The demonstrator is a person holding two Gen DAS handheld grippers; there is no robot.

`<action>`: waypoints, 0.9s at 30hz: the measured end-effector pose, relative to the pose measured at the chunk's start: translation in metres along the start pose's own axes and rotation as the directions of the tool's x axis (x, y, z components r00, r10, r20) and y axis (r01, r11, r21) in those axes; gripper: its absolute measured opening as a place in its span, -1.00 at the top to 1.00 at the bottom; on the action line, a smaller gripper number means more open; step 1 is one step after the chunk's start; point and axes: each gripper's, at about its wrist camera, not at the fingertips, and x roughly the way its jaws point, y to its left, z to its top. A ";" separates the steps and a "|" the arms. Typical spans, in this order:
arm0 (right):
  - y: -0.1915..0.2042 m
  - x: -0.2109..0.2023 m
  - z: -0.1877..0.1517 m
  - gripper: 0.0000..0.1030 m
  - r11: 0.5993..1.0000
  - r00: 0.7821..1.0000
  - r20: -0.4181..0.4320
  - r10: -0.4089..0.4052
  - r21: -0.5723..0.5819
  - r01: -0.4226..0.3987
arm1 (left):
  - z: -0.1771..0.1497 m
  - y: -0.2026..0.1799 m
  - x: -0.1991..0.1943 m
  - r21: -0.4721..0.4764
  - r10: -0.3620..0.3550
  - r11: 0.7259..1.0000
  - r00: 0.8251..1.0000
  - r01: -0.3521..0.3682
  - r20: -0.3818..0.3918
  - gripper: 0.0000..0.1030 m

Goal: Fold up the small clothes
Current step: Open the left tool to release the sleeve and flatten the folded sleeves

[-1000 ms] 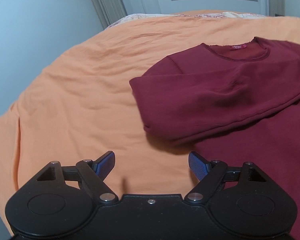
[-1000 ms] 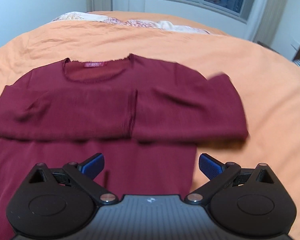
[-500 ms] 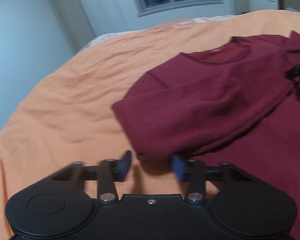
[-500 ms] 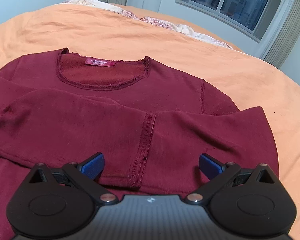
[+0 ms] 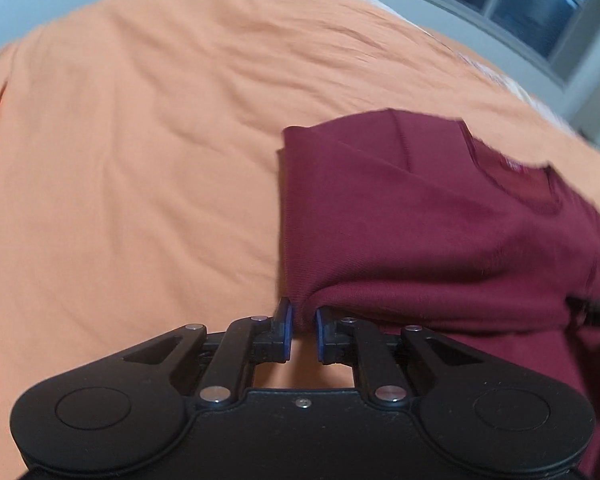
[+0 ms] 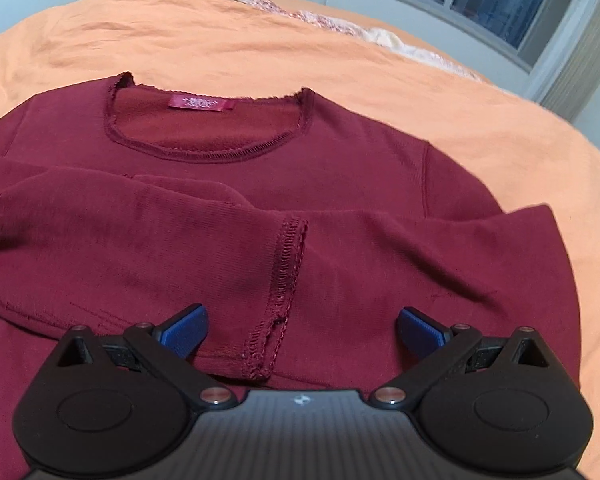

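One dark red long-sleeved knit top [image 6: 284, 208] lies flat on a bed covered by one wrinkled orange sheet [image 5: 132, 152]. Its two sleeves are folded across the chest, their stitched cuffs [image 6: 284, 276] meeting just ahead of the right tool [image 6: 300, 332]. A round neckline with a scalloped edge and one small pink label [image 6: 201, 103] sit farther ahead of that tool.

The right tool is released: its two blue ribbed pads [image 6: 184, 330] stand wide apart above the folded sleeves, one to each side of the cuffs, and whether they touch the cloth cannot be told.

The left tool [image 5: 302, 322] is clenched on the folded left edge of the top [image 5: 420, 232]; a fold of the soft ribbed fabric sits between its two blue pads [image 5: 286, 320], which are nearly together. To the left of this tool lies only bare sheet; the garment spreads ahead and to its right. One window [image 6: 472, 4] shows beyond the bed
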 end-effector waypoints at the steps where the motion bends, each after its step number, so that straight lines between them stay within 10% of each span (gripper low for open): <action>1: 0.000 0.000 0.000 -1.00 1.000 1.000 0.000 0.000 0.000 0.000 | 0.001 0.000 -0.001 0.013 -0.004 1.000 1.000 0.004 0.000 0.72; 7: -0.001 0.000 -0.003 -1.00 1.000 1.000 -0.001 -0.006 0.029 0.006 | -0.009 0.018 -0.013 -0.005 -0.141 0.990 0.990 0.141 -0.023 -0.22; 13: -0.004 -0.002 -0.007 -1.00 0.998 1.000 0.006 0.000 0.067 -0.001 | -0.006 0.027 -0.017 -0.080 -0.135 0.987 0.990 0.137 0.030 -0.39; 17: -0.003 -0.002 -0.006 -1.00 0.998 1.000 0.004 -0.001 0.065 0.001 | 0.009 0.030 -0.003 -0.183 -0.161 0.969 0.986 0.164 0.033 -0.27; 19: -0.002 -0.002 -0.007 -1.00 0.998 1.000 0.007 -0.005 0.063 0.004 | 0.015 0.028 0.006 -0.204 -0.176 0.964 0.984 0.171 -0.008 0.62; 20: -0.002 -0.003 -0.007 -1.00 0.998 1.000 0.008 -0.007 0.063 0.007 | 0.017 0.027 0.008 -0.208 -0.187 0.962 0.982 0.176 -0.032 0.74; 27: -0.003 -0.013 -0.010 -1.00 0.997 1.000 -0.024 -0.006 0.073 0.008 | 0.021 0.015 0.010 -0.221 -0.073 0.974 0.994 0.054 -0.081 0.63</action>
